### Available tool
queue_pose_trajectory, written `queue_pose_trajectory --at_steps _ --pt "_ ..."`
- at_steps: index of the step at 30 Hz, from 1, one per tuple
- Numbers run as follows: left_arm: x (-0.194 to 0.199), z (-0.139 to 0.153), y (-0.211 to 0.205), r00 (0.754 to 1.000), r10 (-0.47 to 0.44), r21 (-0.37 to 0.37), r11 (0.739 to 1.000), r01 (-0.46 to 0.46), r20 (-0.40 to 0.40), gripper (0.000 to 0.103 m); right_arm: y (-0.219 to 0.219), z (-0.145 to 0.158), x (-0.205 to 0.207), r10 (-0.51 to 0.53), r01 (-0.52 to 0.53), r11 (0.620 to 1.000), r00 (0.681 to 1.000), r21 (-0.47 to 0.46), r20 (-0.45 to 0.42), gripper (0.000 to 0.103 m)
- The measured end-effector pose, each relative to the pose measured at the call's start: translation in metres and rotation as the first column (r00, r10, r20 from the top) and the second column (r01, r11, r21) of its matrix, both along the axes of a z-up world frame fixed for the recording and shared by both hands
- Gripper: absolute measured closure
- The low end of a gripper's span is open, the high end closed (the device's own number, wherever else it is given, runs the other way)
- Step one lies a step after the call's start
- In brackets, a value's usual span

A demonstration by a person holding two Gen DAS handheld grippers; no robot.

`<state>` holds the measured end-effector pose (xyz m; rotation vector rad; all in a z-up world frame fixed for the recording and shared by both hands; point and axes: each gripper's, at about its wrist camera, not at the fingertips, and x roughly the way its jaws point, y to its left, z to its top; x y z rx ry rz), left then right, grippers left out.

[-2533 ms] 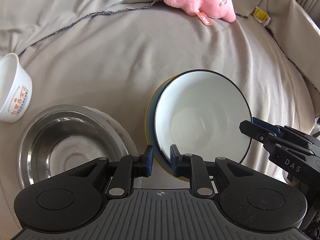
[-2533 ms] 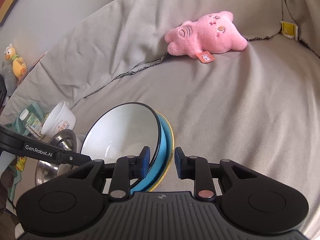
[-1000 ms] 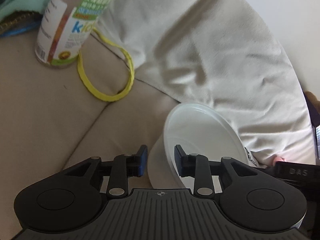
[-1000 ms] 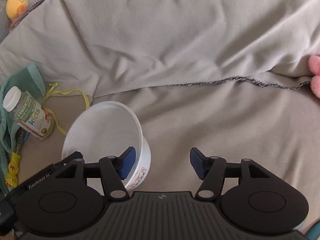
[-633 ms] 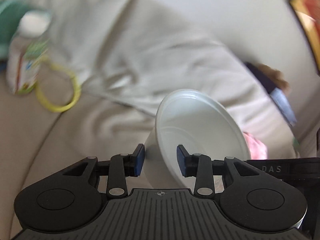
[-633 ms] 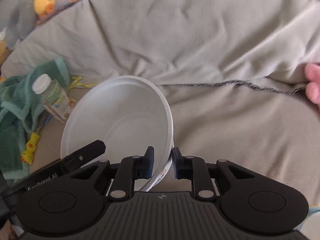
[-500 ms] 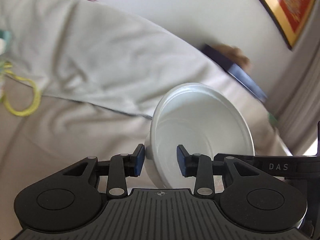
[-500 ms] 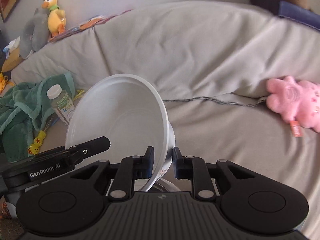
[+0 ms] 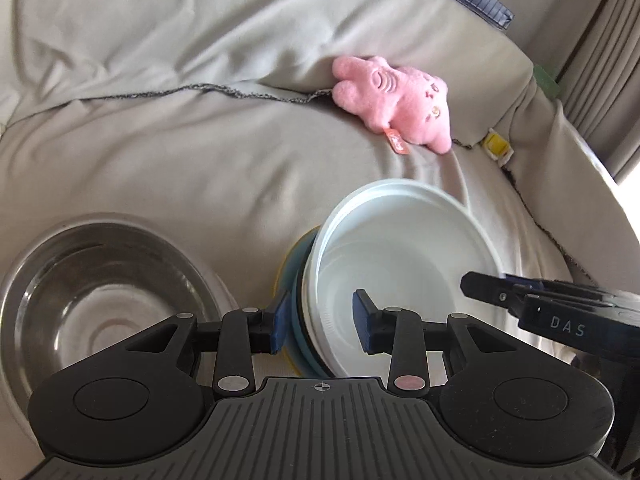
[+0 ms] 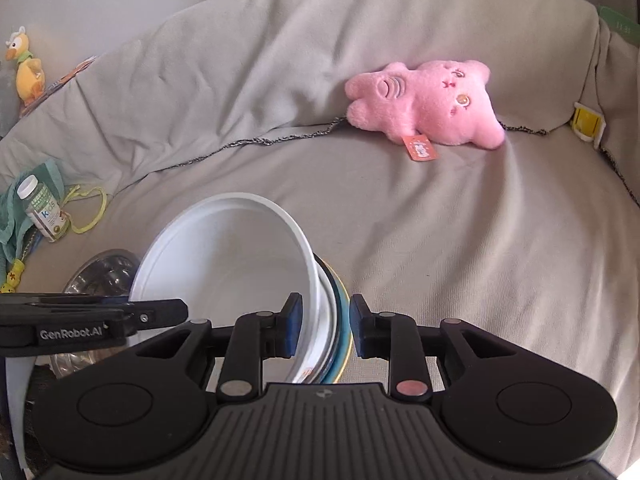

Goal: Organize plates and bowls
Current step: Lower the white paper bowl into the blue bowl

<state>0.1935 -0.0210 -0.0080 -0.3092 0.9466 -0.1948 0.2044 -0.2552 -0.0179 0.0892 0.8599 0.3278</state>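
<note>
A white plastic bowl [image 9: 400,264] [image 10: 224,264] sits tilted on top of the stack of a dark-rimmed bowl, a blue plate [image 9: 298,280] and a yellow plate [image 10: 350,346] on the grey sofa cover. My left gripper [image 9: 320,322] straddles the bowl's near-left rim. Its jaws are closing a little, one pad outside the stack and one inside the bowl, neither pressing. My right gripper [image 10: 324,326] straddles the opposite rim. Its jaws are opening, with the bowl wall and the stack's edge between the pads.
A steel bowl [image 9: 100,288] [image 10: 100,276] lies just left of the stack. A pink plush toy [image 9: 396,98] [image 10: 424,104] rests against the backrest. A vitamin bottle [image 10: 42,212], a yellow loop [image 10: 88,210] and a green towel [image 10: 12,216] lie far left.
Both grippers swung right with the white bowl, from beside the bottle to over the plate stack. The right jaws closed on its wall, then widened slightly.
</note>
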Motion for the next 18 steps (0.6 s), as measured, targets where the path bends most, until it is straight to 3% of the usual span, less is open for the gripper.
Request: queue_pose_trajectory --at_steps 5,10,15,18 --pt "-0.023 0.028 0.031 0.997 0.027 -0.041 0.999 -0.024 0.079 0.066 -0.021 0.005 -0.018 -0.046 0.042 0.996 0.998 0.08 0.043 0.071" --pt "-0.061 0.028 0.097 0.97 0.22 -0.005 0.975 -0.221 0.108 0.066 -0.001 0.016 -0.07 -0.037 0.027 0.996 0.994 0.09 0.107 0.065" --pt "-0.089 0.004 0.163 0.918 0.392 -0.048 0.92 -0.39 0.064 0.066 0.042 0.007 -0.106 0.06 -0.062 0.981 0.998 0.184 0.019 0.056" --pt "-0.09 -0.012 0.182 0.911 0.412 -0.086 0.908 -0.409 0.016 0.066 0.079 -0.007 -0.108 0.095 -0.08 0.969 0.994 0.232 -0.056 0.055"
